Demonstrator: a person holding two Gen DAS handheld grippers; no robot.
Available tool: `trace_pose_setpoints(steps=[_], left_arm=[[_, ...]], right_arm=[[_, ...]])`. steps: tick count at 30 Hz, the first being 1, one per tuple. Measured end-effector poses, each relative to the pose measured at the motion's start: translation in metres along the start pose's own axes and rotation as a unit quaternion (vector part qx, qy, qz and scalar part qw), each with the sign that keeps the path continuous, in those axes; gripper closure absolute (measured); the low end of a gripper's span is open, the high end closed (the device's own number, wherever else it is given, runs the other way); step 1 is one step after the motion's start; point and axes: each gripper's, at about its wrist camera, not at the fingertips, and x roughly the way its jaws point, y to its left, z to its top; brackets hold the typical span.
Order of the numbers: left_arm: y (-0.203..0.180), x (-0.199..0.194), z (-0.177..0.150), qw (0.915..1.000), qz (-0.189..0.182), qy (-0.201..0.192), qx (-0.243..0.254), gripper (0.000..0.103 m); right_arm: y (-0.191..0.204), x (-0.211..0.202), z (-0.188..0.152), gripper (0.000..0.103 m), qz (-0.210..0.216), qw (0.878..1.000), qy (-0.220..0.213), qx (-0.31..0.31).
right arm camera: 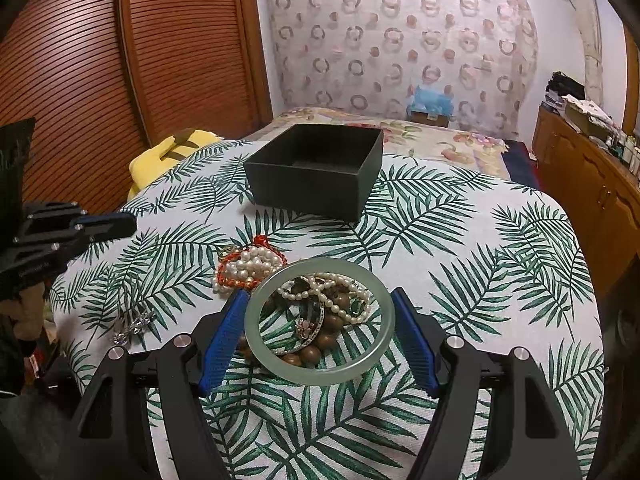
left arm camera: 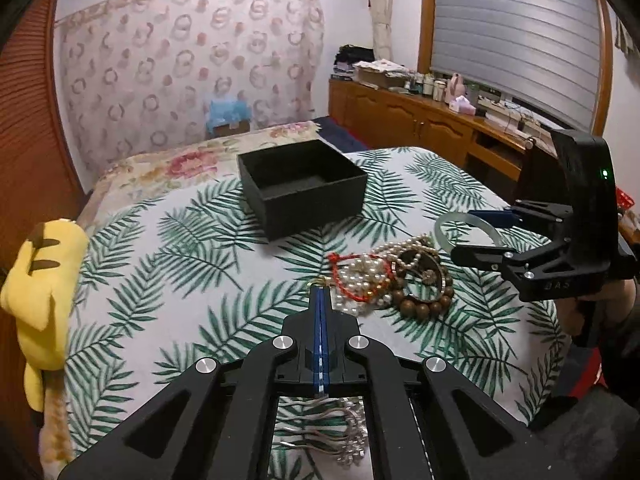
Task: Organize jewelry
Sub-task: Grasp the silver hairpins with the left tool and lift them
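A pile of jewelry (left arm camera: 394, 280) with pearls, red cord and wooden beads lies on the palm-leaf cloth. An open black box (left arm camera: 302, 186) stands behind it, also in the right wrist view (right arm camera: 316, 168). My right gripper (right arm camera: 318, 300) is shut on a pale green jade bangle (right arm camera: 318, 372), holding it by its sides just above the pile; it shows in the left wrist view (left arm camera: 466, 220). My left gripper (left arm camera: 320, 290) is shut, its tips at the pile's near left edge by a gold clasp; I cannot tell if it pinches anything.
A silver bead piece (left arm camera: 340, 432) lies under my left gripper, and shows in the right wrist view (right arm camera: 132, 326). A yellow plush toy (left arm camera: 40, 284) hangs at the table's left edge. A wooden cabinet (left arm camera: 420, 120) runs along the right.
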Motion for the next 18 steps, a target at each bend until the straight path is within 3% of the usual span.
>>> trace_pose_setpoints(steps=[3,5,9,18], left_arm=[[0.0,0.0,-0.006,0.9995,-0.019,0.026,0.003,0.103],[-0.008,-0.002,-0.015,0.9991,-0.01,0.038,0.018,0.103],[-0.022,0.003,-0.036,0.9969,-0.017,0.07,0.033,0.081],[-0.035,0.017,-0.054,0.9921,0.004,0.112,0.057,0.081]], right_arm=[[0.001,0.001,-0.002,0.029,0.002,1.0,0.002,0.0],[0.002,0.001,-0.004,0.029,0.004,1.0,0.004,0.001],[0.001,0.003,-0.008,0.029,0.006,1.0,0.007,0.005],[-0.003,-0.001,-0.008,0.029,0.003,1.0,0.005,0.005]])
